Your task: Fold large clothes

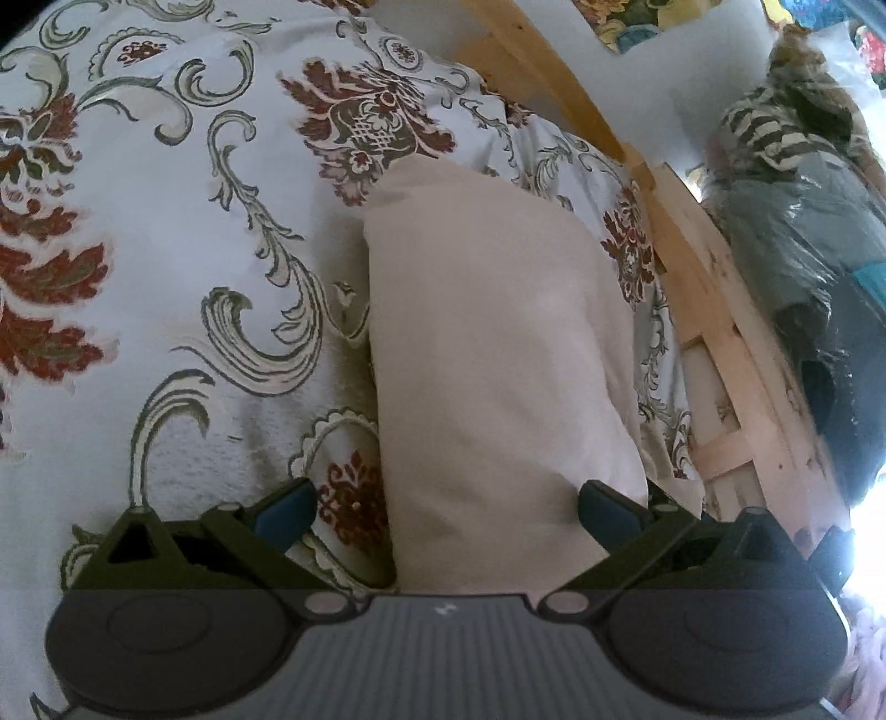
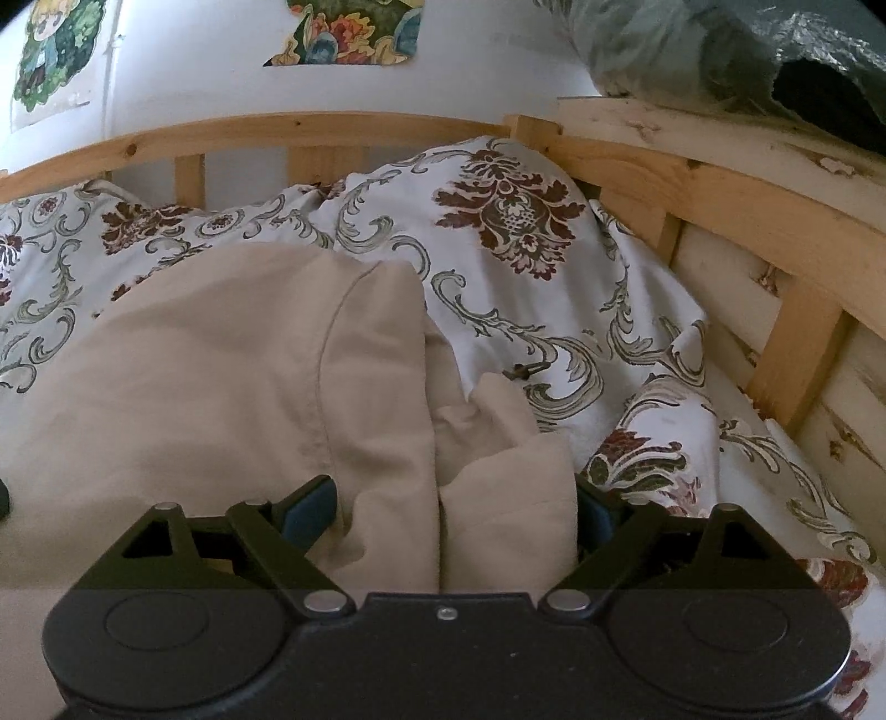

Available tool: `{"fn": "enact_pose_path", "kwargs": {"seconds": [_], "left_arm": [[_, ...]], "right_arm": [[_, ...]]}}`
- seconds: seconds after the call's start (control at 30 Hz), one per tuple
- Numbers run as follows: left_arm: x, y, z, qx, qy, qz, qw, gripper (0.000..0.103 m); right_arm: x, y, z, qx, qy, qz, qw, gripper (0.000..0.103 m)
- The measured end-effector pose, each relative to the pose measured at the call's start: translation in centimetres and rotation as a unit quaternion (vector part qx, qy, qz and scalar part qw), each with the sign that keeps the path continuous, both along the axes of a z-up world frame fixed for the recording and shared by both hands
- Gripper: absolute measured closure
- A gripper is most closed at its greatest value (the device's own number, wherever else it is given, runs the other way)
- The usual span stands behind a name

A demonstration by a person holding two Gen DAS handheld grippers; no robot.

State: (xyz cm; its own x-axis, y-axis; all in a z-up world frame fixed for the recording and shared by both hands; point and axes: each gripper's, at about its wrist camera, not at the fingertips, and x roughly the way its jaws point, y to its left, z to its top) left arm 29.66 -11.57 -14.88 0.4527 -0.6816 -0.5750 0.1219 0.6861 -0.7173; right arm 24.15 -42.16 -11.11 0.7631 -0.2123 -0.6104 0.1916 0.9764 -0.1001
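Note:
A beige garment (image 1: pixel 493 343) lies on a floral bedspread (image 1: pixel 166 249). In the left wrist view a long strip of it runs away from me. My left gripper (image 1: pixel 446 507) is open, its blue-padded fingers (image 1: pixel 285 512) on either side of the strip's near end. In the right wrist view the garment (image 2: pixel 194 376) spreads wide to the left, with a curved seam and bunched folds. My right gripper (image 2: pixel 454 507) is open with the bunched cloth between its fingers (image 2: pixel 313 507).
A wooden bed frame (image 2: pixel 720 183) runs along the back and right. The floral duvet (image 2: pixel 526 232) is heaped near the corner. Plastic-wrapped bundles (image 1: pixel 803 221) sit beyond the rail. Posters (image 2: pixel 349 33) hang on the wall.

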Motion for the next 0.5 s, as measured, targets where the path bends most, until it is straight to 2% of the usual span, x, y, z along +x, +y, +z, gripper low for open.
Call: {"fn": "enact_pose_path", "kwargs": {"seconds": [0.13,0.3,0.5], "left_arm": [[-0.51,-0.61,-0.05,0.019,-0.025,-0.004,0.9995,0.000],[-0.79,-0.44,-0.32,0.016,-0.034,-0.002,0.9993,0.000],[-0.82,-0.46,-0.33,0.017,-0.034,-0.002,0.9993,0.000]], "right_arm": [[0.09,0.22,-0.16,-0.003,0.004,0.009,1.000,0.005],[0.15,0.36,-0.43,-0.007,0.007,0.017,1.000,0.001],[0.15,0.49,-0.68,-0.016,0.005,0.021,1.000,0.001]]}}
